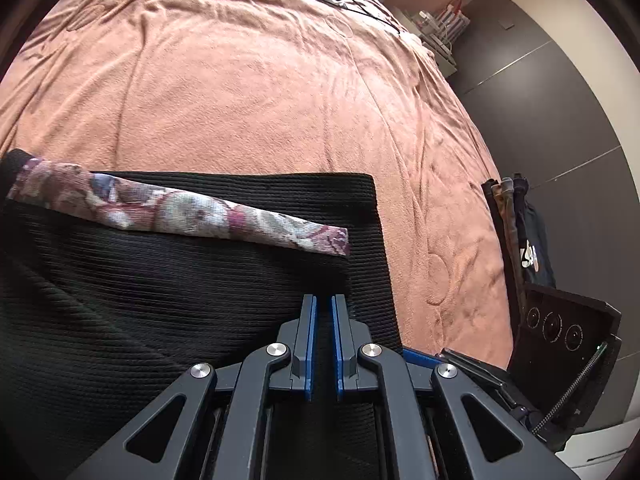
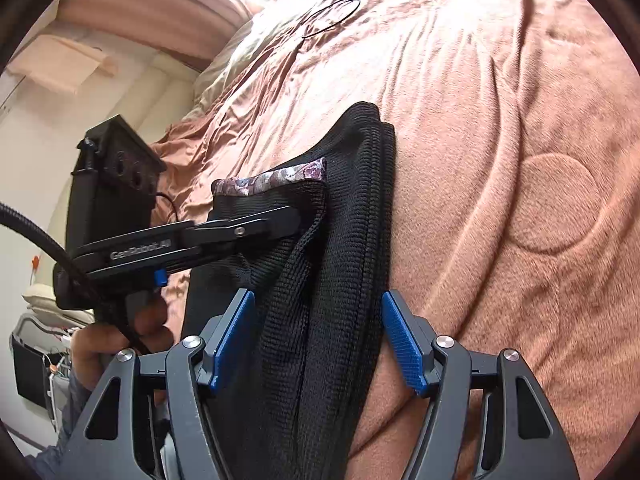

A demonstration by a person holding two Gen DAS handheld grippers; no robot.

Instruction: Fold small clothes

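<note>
Right wrist view: left gripper (image 2: 304, 216) pinches the black knit garment (image 2: 344, 240); right gripper (image 2: 318, 336) straddles it, spread. Its floral trim (image 2: 276, 178) could slip and skew the fold on the bed (image 2: 500, 120).

Both my wrist feeds are bright with soft daylight. In the right wrist view the top centre blows out white, so light enters there. Fisheye bending curves the blanket (image 1: 260, 92) and darkens every corner to black. The black garment (image 2: 340, 240) swallows detail. Near linkages look slightly soft; shadows stay faint and diffuse.
</note>
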